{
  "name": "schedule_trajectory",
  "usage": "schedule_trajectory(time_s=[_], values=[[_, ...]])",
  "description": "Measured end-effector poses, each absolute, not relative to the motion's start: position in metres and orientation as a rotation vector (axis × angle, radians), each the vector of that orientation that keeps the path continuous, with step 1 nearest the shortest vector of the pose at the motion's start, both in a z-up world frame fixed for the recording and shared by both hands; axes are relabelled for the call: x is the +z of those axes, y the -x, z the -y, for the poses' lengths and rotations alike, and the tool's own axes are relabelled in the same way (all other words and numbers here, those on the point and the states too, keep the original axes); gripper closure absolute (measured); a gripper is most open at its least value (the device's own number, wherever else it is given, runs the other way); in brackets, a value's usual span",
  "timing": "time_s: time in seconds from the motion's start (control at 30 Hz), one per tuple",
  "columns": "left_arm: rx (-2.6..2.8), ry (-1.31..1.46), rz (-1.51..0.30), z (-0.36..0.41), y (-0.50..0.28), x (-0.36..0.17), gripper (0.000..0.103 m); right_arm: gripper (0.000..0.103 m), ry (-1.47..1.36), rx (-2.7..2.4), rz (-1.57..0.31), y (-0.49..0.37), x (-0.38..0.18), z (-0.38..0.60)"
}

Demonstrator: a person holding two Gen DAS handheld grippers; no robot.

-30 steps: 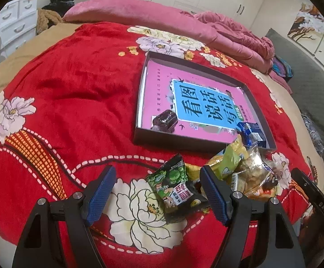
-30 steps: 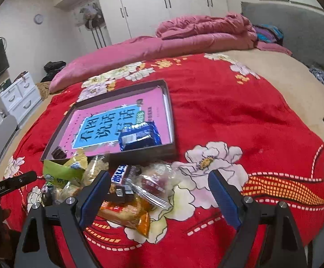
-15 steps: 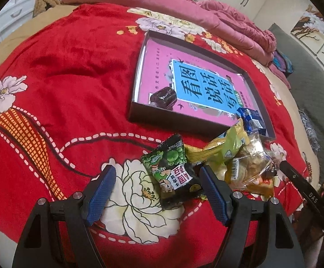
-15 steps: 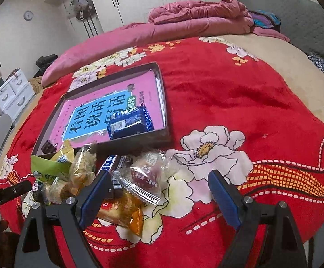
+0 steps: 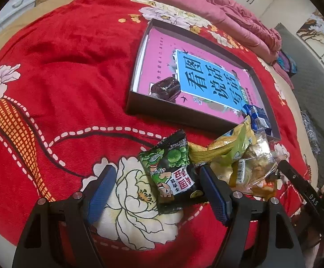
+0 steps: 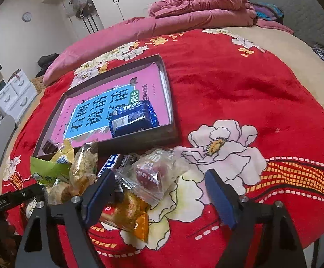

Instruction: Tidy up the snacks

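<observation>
Left gripper (image 5: 156, 186) released, green-black snack packet (image 5: 173, 175) between fingers; right gripper (image 6: 159, 193) closing, clear-wrapped snack (image 6: 156, 176) between, untouched; pile behind half-hidden

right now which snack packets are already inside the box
Two: the dark brown wrapped one at the near left corner and the blue packet at the near right; the rest lie outside on the blanket.

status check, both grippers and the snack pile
Left gripper open around green-black packet. Right gripper closing around clear-wrapped snack, not gripped yet. Two snacks already in box. Path clear.
</observation>
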State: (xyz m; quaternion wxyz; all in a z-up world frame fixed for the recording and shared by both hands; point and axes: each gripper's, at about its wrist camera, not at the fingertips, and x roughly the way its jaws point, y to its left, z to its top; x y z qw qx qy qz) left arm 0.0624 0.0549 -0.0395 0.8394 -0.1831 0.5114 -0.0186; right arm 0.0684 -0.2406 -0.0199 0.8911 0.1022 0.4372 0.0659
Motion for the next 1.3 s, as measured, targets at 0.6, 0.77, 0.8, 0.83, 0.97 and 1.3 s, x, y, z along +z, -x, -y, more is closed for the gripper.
schedule_trajectory(time_s=[0.6,0.77,0.8,0.83,0.97,1.3], values=[[-0.029,0.344,-1.112,-0.048,-0.068,-0.045,0.024,0.041,-0.393,0.212,-0.971,-0.088,-0.041,0.254],[-0.024,0.351,-1.117,-0.047,-0.071,-0.048,0.024,0.045,-0.416,0.234,-0.967,-0.090,-0.042,0.256],[-0.024,0.355,-1.117,-0.047,-0.071,-0.048,0.025,0.045,-0.415,0.235,-0.966,-0.090,-0.041,0.256],[-0.024,0.359,-1.117,-0.047,-0.071,-0.048,0.025,0.046,-0.415,0.236,-0.964,-0.090,-0.041,0.256],[-0.027,0.360,-1.118,-0.049,-0.070,-0.048,0.037,0.047,-0.415,0.240,-0.952,-0.086,-0.037,0.257],[-0.082,0.372,-1.134,-0.048,-0.069,-0.049,0.065,0.048,-0.410,0.242,-0.905,-0.078,-0.027,0.261]])
